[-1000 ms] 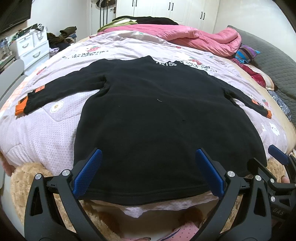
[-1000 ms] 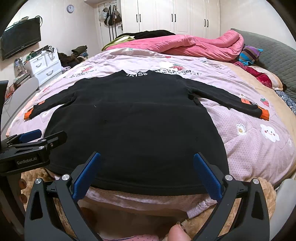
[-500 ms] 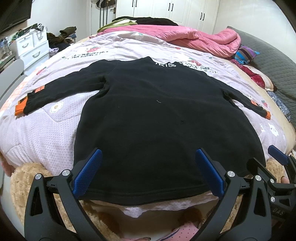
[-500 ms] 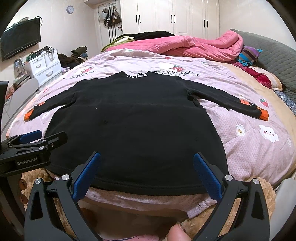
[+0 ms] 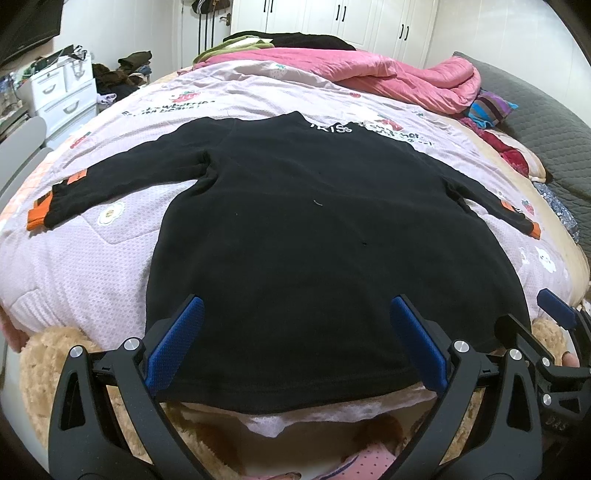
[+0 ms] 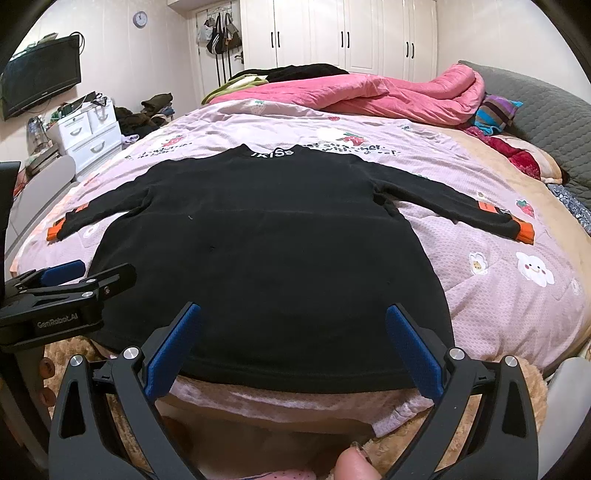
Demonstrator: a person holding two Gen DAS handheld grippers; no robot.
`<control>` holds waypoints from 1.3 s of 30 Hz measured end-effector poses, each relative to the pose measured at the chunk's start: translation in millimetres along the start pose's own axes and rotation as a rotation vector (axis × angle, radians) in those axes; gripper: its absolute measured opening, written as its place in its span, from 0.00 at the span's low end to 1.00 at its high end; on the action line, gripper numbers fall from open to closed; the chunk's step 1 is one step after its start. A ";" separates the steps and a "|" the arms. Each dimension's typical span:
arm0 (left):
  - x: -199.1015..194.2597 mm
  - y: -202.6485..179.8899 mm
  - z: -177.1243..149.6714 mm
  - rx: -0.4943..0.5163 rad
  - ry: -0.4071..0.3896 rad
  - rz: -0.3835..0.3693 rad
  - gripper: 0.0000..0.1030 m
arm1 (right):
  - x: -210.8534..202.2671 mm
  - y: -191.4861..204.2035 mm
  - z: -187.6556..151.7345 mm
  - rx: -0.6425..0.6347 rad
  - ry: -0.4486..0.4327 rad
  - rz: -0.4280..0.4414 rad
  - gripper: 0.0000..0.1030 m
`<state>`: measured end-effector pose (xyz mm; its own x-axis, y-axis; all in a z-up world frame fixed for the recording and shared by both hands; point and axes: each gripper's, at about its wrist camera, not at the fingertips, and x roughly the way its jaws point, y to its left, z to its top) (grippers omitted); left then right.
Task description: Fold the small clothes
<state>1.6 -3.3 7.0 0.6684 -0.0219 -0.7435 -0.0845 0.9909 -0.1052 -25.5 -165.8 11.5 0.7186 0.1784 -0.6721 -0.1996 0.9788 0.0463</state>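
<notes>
A black long-sleeved fleece top (image 5: 325, 236) lies spread flat on the pale pink quilted bedspread (image 5: 74, 266) of the bed, its hem toward the cameras and its collar, lettered in white, at the far end. Both sleeves reach out sideways and end in orange cuffs (image 6: 526, 231). A small pale fleck sits on the chest area.

The left hand-held gripper (image 5: 295, 339) hovers over the hem near the garment's left part, its blue-padded fingers (image 5: 177, 343) spread wide apart and holding nothing. The right hand-held gripper (image 6: 293, 343) is likewise spread wide and empty, poised over the hem further to the right. Each one shows at the edge of the other's view, so the two sit side by side along the near edge of the bed.

A crumpled pink duvet (image 6: 369, 94) is heaped at the far end of the bed, with white wardrobe doors (image 6: 332, 33) behind it and a white drawer unit (image 6: 88, 136) at the left wall.
</notes>
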 end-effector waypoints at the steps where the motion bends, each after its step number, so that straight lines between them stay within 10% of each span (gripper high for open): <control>1: 0.9 0.1 0.1 0.000 0.001 0.000 0.92 | 0.7 0.4 0.2 -0.001 0.002 0.001 0.96; 39: 35.6 -0.9 69.1 -0.003 -0.016 0.007 0.92 | 32.4 -28.6 76.6 0.074 -0.035 -0.035 0.96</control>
<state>76.5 4.3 26.3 0.6792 -0.0130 -0.7338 -0.0916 0.9905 -0.1024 54.5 -180.3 45.0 0.7471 0.1463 -0.6484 -0.1252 0.9890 0.0788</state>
